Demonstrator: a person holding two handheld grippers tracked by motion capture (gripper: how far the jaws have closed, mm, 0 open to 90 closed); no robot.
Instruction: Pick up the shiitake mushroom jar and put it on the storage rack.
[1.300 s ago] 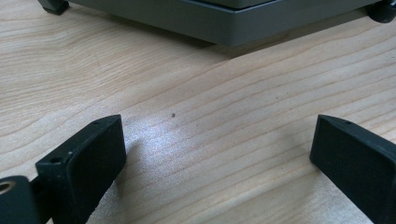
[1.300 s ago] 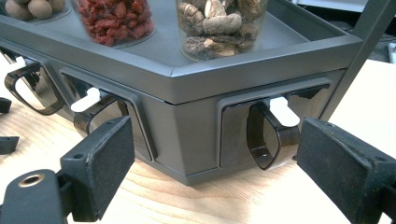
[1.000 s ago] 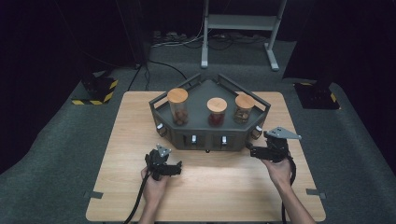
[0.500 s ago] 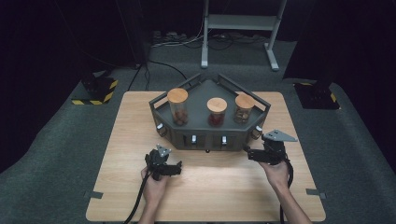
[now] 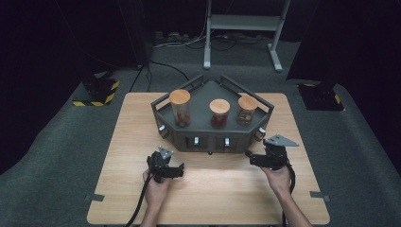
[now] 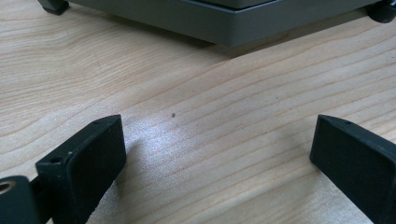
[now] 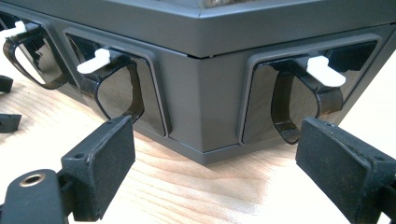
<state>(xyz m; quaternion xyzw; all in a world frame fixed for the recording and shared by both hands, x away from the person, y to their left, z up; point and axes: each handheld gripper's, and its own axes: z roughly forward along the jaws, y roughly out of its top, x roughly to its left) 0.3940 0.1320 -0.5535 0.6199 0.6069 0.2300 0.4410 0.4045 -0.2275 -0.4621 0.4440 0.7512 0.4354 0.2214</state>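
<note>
Right gripper [image 5: 249, 157] has its jaws spread wide with nothing in them, aimed at the front right corner of the dark rack [image 5: 212, 135]. The rack sits mid-table, long side running left-right, pointed end away. Left gripper [image 5: 182, 171] gapes over bare table [image 5: 118, 142].

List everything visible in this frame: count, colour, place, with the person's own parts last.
Table: one, light wood, centre of the floor.
Rack: one, dark grey, angular, on the table's far half.
Jars: three, clear with wooden lids, standing in the rack.
Latches: several, white-tipped, in recesses along the rack's front.
Stand: one, grey metal, on the floor behind the table.
Left gripper: one, black, jaws open over bare table.
Right gripper: one, black, jaws open, at the rack's front right corner.
</note>
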